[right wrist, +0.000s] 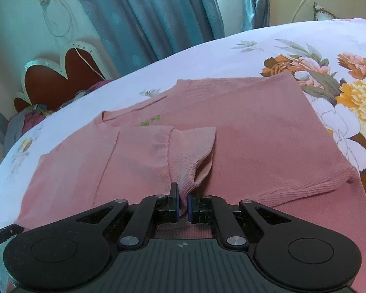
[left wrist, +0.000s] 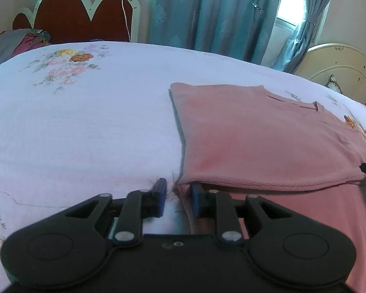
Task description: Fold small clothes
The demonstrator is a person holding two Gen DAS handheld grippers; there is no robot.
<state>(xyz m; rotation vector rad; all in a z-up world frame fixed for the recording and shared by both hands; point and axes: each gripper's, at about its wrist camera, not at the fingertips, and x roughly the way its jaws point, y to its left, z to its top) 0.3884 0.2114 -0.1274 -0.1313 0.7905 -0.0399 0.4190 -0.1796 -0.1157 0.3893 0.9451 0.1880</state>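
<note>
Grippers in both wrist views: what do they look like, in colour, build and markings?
Both are black plastic two-finger tools with rounded bases, linkage arms on silver pins and blue pads. The left gripper has a smooth body; the right gripper has a ribbed grey top with a small crosshair mark.

Both views sit just behind a gripper and look forward and down along its fingers, close above the bed (left wrist: 85, 122). The left wrist view faces the headboard (left wrist: 80, 17) at upper left and the curtain (left wrist: 207, 12) at upper centre, with the pink top (left wrist: 268, 141) filling its right half. The right wrist view stands nearer over the top (right wrist: 256, 134), which covers the middle of its frame; the headboard (right wrist: 51, 78) lies at left, the curtain (right wrist: 146, 12) at top. Both share the top, the floral sheet, the headboard, the curtain and a cream round panel (left wrist: 341, 66) at the upper right.
</note>
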